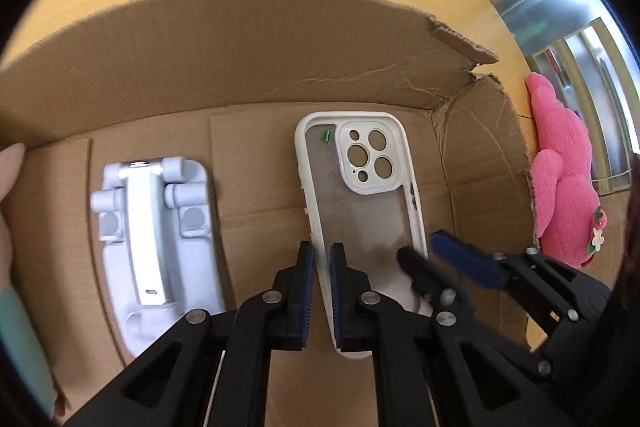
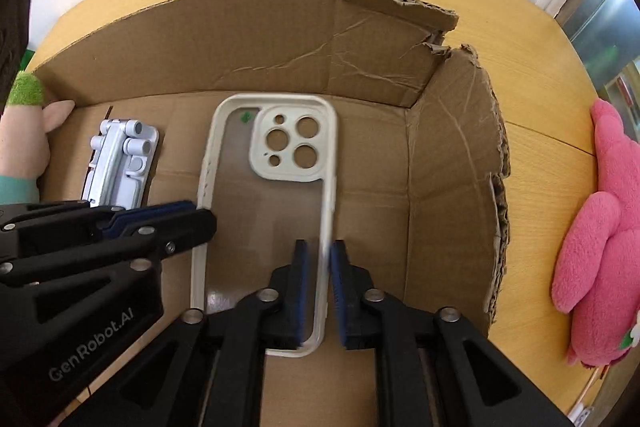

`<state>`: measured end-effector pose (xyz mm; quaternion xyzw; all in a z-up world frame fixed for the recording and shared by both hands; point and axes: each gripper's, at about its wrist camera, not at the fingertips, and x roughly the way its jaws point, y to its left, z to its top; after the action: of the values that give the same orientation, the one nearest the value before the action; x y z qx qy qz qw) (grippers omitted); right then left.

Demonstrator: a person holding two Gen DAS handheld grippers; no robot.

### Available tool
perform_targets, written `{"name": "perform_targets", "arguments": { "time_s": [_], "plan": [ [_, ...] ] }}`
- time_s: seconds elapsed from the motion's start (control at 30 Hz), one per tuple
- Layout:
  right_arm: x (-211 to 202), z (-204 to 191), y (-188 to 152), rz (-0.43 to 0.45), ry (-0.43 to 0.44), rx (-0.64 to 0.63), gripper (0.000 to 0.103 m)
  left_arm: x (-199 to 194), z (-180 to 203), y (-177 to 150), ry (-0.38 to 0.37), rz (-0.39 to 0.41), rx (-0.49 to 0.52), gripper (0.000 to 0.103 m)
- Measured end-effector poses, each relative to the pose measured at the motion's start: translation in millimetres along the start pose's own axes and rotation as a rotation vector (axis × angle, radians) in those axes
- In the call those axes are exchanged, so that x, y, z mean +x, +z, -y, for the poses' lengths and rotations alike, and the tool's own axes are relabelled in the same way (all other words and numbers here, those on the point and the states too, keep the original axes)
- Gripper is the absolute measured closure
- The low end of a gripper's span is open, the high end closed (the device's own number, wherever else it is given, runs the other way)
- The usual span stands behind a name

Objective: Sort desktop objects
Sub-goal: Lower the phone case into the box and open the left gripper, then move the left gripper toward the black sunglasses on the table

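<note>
A cream-rimmed clear phone case (image 1: 362, 203) lies in an open cardboard box (image 1: 240, 67); it also shows in the right wrist view (image 2: 264, 219). My left gripper (image 1: 321, 291) is shut on the case's left rim. My right gripper (image 2: 319, 291) straddles the case's right rim with a small gap on each side, not clearly pinching; it shows from the side in the left wrist view (image 1: 432, 251). A folded white phone stand (image 1: 156, 239) lies in the box to the left of the case, also in the right wrist view (image 2: 120, 163).
The box (image 2: 460, 155) has a torn back right corner and stands on a yellow wooden table (image 2: 536, 99). A pink plush toy (image 2: 600, 239) lies on the table right of the box, also in the left wrist view (image 1: 560, 179). Another plush (image 2: 28, 131) sits at the box's left.
</note>
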<state>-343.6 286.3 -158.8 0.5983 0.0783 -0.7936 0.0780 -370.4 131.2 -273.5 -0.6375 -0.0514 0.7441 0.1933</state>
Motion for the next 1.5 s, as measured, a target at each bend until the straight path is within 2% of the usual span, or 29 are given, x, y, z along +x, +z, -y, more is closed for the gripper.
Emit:
{"name": "perform_targets", "arguments": {
  "time_s": [0.03,0.07,0.1,0.2,0.3,0.33,0.4,0.47,0.53,0.7,0.83,0.97,1.1,1.17,1.2,1.27,1.3,1.33,1.4,1.5],
  "plan": [
    [-7.0,-0.8,-1.9,0.018,-0.003,-0.006,0.058,-8.7,0.5,-1.6,0.013,0.018,0.009,0.095],
    [-18.8,-0.8,-5.2,0.042,-0.008,-0.004,0.029,-19.9,0.4,-3.8,0.027,0.044,0.023,0.089],
    [-31.4,-0.4,-8.7,0.068,0.009,0.006,0.022,-32.6,0.4,-6.5,0.044,0.069,0.037,0.075],
    [-80.8,-6.3,-24.6,0.132,0.049,-0.007,0.016,-90.7,2.9,-26.2,0.085,0.204,0.092,0.050],
    [-145.3,-10.2,-46.4,0.227,0.086,-0.014,0.008,-163.4,17.6,-67.2,0.222,0.365,0.187,0.040],
    [-162.9,-9.3,-49.4,0.253,0.090,-0.016,0.005,-189.4,24.4,-84.5,0.240,0.419,0.217,0.037],
    [-206.7,-8.2,-69.5,0.315,0.092,-0.032,0.001,-239.2,31.4,-118.7,0.245,0.517,0.216,0.022],
    [-245.3,-13.6,-87.0,0.368,0.086,-0.057,0.000,-286.4,35.0,-152.6,0.259,0.595,0.173,0.022],
    [-274.0,-26.4,-105.0,0.405,0.078,-0.080,0.000,-325.1,35.7,-181.0,0.258,0.634,0.129,0.022],
    [-333.4,-22.0,-141.8,0.478,0.100,-0.098,0.000,-377.4,63.4,-223.1,0.308,0.710,0.096,0.022],
    [-367.9,-25.8,-171.7,0.524,0.105,-0.110,0.000,-395.7,87.2,-253.3,0.313,0.724,0.108,0.022],
    [-387.9,-28.0,-197.8,0.542,0.111,-0.119,0.000,-394.5,107.1,-273.9,0.300,0.701,0.118,0.022],
    [-393.0,-21.5,-219.3,0.540,0.124,-0.121,0.000,-388.9,112.5,-292.5,0.251,0.664,0.113,0.022],
    [-385.8,-14.6,-228.4,0.516,0.158,-0.127,0.000,-377.5,110.1,-299.9,0.210,0.618,0.099,0.022],
    [-379.8,-11.5,-232.2,0.492,0.193,-0.129,0.000,-367.4,105.0,-302.9,0.160,0.573,0.086,0.022],
    [-352.4,-1.4,-239.5,0.386,0.329,-0.115,0.000,-344.1,94.8,-311.9,0.084,0.480,0.061,0.022],
    [-328.8,5.5,-244.7,0.303,0.395,-0.091,0.000,-326.6,87.9,-316.7,0.064,0.426,0.042,0.022],
    [-304.1,11.5,-253.3,0.237,0.407,-0.069,0.000,-304.8,79.3,-322.4,0.063,0.357,0.019,0.022],
    [-268.2,17.2,-272.4,0.177,0.366,-0.077,0.000,-270.6,65.6,-335.3,0.091,0.262,-0.015,0.022],
    [-209.3,16.4,-301.2,0.074,0.250,-0.190,0.000,-234.9,47.0,-357.4,0.087,0.169,-0.058,0.022]
  ]
}}
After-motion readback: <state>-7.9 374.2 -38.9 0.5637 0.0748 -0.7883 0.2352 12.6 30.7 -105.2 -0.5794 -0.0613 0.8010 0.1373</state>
